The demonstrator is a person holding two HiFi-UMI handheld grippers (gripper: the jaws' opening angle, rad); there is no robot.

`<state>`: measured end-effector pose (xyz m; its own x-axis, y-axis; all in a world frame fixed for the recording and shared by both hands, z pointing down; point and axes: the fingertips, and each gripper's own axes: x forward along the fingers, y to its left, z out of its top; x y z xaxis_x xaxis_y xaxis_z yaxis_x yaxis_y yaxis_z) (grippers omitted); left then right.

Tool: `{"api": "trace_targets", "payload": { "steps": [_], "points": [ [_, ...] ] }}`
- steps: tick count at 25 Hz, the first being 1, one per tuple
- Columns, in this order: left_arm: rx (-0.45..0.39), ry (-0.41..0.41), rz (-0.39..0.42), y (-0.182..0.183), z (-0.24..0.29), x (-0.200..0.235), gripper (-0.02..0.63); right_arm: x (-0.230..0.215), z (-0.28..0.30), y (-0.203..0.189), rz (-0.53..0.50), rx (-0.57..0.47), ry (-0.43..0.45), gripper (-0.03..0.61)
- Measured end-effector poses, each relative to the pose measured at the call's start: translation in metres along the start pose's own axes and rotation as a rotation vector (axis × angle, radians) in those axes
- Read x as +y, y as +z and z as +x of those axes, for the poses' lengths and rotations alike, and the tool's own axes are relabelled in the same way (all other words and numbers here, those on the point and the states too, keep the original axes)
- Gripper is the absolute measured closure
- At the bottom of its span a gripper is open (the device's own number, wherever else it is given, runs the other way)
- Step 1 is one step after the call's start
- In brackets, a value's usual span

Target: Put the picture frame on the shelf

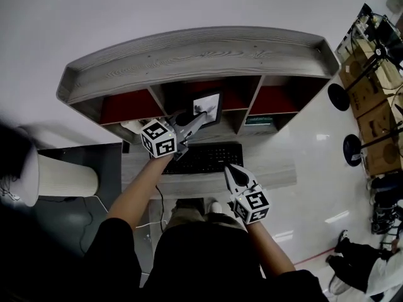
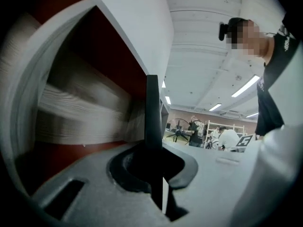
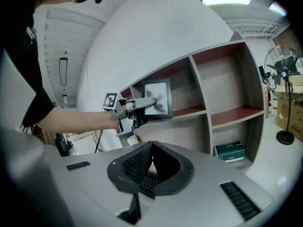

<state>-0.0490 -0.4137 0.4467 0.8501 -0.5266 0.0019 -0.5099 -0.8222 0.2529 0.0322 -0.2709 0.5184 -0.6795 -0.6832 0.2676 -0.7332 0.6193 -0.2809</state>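
The picture frame [image 1: 211, 106] is black with a grey print and stands upright in the middle upper compartment of the grey wooden shelf [image 1: 189, 55]. My left gripper [image 1: 201, 114] reaches level into that compartment and is shut on the frame's lower left edge. In the left gripper view the frame [image 2: 152, 112] shows edge-on as a dark bar pinched between the jaws of the left gripper [image 2: 154, 162]. The right gripper view shows the frame [image 3: 159, 97] held by the left gripper [image 3: 152, 103]. My right gripper [image 1: 231, 170] hangs shut over the desk with nothing in it; its own view shows its closed jaws [image 3: 150, 148].
A black keyboard [image 1: 204, 158] lies on the desk below the shelf. A green box [image 3: 230, 151] sits in the lower right compartment. A white cylindrical bin [image 1: 63, 180] stands at the left. Fan stands [image 1: 338, 96] and cardboard boxes [image 1: 378, 124] are on the floor at the right.
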Motion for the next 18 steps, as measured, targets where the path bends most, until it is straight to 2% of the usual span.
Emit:
{"api": "trace_targets", "payload": {
  "steps": [2, 7, 13, 18],
  "points": [
    [-0.003, -0.015, -0.005, 0.001, 0.010, 0.007, 0.589, -0.003, 0.002, -0.003, 0.002, 0.005, -0.011, 0.568],
    [-0.036, -0.004, -0.092, 0.007, 0.031, 0.031, 0.589, -0.004, 0.002, -0.011, 0.018, 0.020, -0.022, 0.568],
    [-0.047, -0.037, -0.096, 0.016, 0.059, 0.040, 0.589, -0.001, -0.004, -0.031, 0.027, 0.061, -0.019, 0.568],
    [-0.001, -0.050, -0.039, 0.016, 0.080, 0.043, 0.589, 0.004, -0.007, -0.035, 0.017, 0.068, -0.014, 0.568]
  ]
}}
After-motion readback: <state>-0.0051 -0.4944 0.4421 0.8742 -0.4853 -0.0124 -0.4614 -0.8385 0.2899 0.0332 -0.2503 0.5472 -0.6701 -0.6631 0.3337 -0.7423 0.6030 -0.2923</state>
